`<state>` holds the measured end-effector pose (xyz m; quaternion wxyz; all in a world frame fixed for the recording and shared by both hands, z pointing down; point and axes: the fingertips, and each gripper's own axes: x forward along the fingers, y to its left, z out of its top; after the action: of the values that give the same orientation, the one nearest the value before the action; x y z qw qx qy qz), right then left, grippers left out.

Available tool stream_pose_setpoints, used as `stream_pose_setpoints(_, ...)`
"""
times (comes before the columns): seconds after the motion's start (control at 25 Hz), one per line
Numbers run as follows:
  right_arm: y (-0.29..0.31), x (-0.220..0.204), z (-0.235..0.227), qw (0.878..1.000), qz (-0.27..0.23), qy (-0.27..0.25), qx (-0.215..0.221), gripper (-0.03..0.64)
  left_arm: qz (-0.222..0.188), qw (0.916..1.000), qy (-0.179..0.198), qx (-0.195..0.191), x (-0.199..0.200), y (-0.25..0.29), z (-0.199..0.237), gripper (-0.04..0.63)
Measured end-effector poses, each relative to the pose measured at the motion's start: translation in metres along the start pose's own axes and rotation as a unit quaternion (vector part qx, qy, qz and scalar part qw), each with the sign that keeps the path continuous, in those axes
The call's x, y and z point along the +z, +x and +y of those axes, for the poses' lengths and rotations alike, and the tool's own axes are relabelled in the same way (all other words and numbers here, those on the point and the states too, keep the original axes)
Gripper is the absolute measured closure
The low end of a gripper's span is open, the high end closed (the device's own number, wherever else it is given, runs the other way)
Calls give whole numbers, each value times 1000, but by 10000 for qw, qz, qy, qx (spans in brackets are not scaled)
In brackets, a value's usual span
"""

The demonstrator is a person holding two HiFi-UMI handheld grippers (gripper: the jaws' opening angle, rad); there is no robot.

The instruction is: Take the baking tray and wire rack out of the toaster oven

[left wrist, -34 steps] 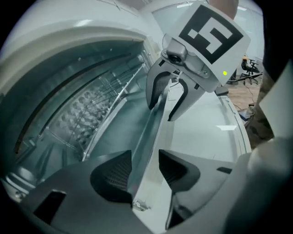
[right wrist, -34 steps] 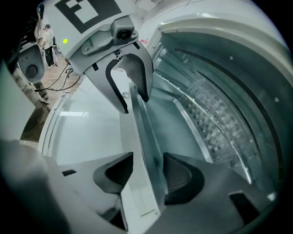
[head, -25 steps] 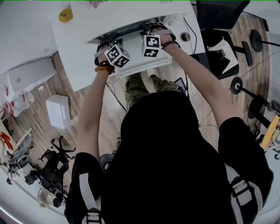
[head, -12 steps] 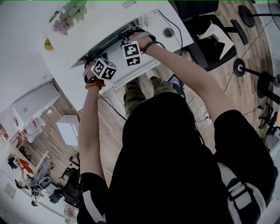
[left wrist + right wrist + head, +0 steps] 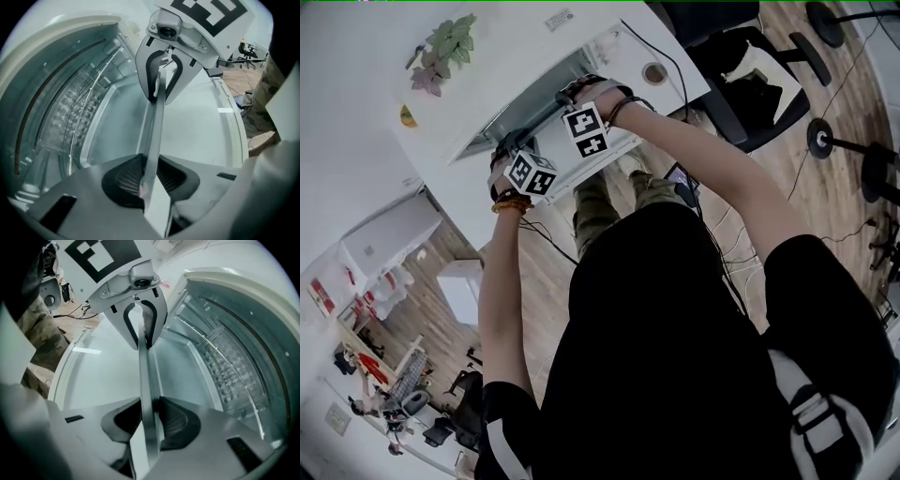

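Note:
The baking tray (image 5: 117, 126) sticks out of the open toaster oven (image 5: 525, 103), above the lowered glass door (image 5: 211, 126). Its thin front rim runs edge-on between both grippers. My left gripper (image 5: 149, 176) is shut on that rim, and its jaws have just been closing. My right gripper (image 5: 149, 420) is clamped on the same rim further along; its jaws have just been opening slightly, with the rim still between the pads. Each gripper shows in the other's view, the right gripper (image 5: 159, 84) and the left gripper (image 5: 140, 329). The wire rack (image 5: 89, 96) sits inside the oven.
The oven stands on a white table (image 5: 459, 56) with a green leaf decoration (image 5: 445, 42) and a small yellow object (image 5: 409, 115). An office chair (image 5: 741, 66), cables and round weights (image 5: 821, 138) lie on the wooden floor to the right.
Both grippers have drawn a little away from the oven opening, toward the person, with the tray rim still in them. The head view has swung.

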<state>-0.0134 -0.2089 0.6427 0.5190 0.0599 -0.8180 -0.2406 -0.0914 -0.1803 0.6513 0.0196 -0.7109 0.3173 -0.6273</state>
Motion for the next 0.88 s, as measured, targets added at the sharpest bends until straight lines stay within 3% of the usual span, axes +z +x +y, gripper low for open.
stream_pose_setpoints(0.6,-17,-1,38,9997,-197,-133,26,511,-140,9998,-28,115,-2,-16,-38,506)
stream_pose_setpoints(0.88,-22,-3,37,9999,-129,-46,7,509,-284,9983,-477,155,1,-19,-37,490)
